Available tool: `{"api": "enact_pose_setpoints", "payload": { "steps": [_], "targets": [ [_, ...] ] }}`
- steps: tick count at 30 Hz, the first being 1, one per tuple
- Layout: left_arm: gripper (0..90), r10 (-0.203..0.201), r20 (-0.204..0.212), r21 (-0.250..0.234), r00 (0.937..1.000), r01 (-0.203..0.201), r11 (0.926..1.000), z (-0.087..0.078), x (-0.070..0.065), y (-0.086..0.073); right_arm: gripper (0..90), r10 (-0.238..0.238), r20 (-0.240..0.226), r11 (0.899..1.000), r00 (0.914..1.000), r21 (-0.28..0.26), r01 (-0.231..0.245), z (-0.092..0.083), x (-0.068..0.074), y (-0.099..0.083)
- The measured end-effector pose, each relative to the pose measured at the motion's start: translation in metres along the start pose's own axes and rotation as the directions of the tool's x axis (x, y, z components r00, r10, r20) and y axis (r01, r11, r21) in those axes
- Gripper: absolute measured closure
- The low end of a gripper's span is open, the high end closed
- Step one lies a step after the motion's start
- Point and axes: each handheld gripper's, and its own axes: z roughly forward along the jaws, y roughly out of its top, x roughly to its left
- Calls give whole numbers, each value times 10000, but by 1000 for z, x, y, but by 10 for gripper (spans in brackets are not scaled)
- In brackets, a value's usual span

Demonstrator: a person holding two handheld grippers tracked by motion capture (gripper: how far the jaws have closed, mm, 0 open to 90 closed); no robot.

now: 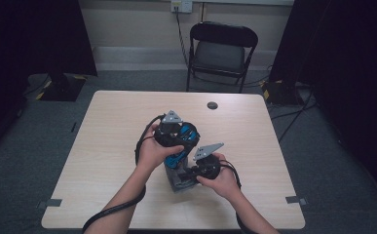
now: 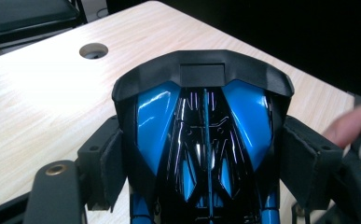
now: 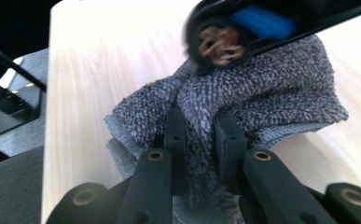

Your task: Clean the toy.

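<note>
A glossy blue and black toy car (image 2: 201, 121) sits between the jaws of my left gripper (image 2: 201, 158), whose pads press on its two sides. In the high view the car (image 1: 187, 132) is held above the middle of the table, with the left gripper (image 1: 176, 139) gripping it from the left. My right gripper (image 3: 201, 135) is shut on a grey towelling cloth (image 3: 262, 102), which bunches up under one of the car's wheels (image 3: 220, 42). From above, the cloth (image 1: 176, 179) lies just below the car, with the right gripper (image 1: 188, 174) beside it.
The pale wooden table (image 1: 113, 126) has a round cable hole (image 1: 212, 105) near its far edge. A black folding chair (image 1: 222, 48) stands behind the table. Dark curtains hang on both sides. A fingertip of the other hand (image 2: 355, 123) shows in the left gripper view.
</note>
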Motion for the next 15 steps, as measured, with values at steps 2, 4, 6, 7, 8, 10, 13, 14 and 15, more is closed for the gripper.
{"api": "enact_pose_setpoints", "payload": {
  "steps": [2,4,6,7,8,10,13,14,15],
  "targets": [
    [254,22,-1,27,10000,-22,10000,-1,0,1,781,-105,-43,9998,9999,144,106,3,2,-2],
    [254,126,11,57,9999,-126,9999,-3,0,2,780,-229,-46,9989,9997,419,231,4,3,-4],
    [254,162,-30,22,9999,-162,9999,-6,1,3,780,-278,53,9978,9996,600,274,2,1,-6],
    [254,154,-53,31,9999,-154,9999,-8,3,2,779,-245,137,9979,9996,603,236,-1,-1,-8],
    [254,132,-132,19,9998,-132,9999,-11,5,1,779,-184,268,9979,9995,625,167,-4,-4,-10],
    [254,92,-188,97,9998,-90,9999,-14,9,-1,779,0,461,9984,9989,573,-27,-12,-10,-13],
    [254,59,-343,236,9994,-51,9997,-18,15,-7,778,132,847,9988,9963,464,-171,-25,-18,-15],
    [254,39,-392,282,9992,-28,9996,-20,18,-9,778,204,936,9986,9954,477,-250,-29,-20,-16],
    [254,12,-440,339,9990,3,9994,-21,20,-12,778,185,1103,9985,9937,495,-241,-32,-22,-16]
  ]
}}
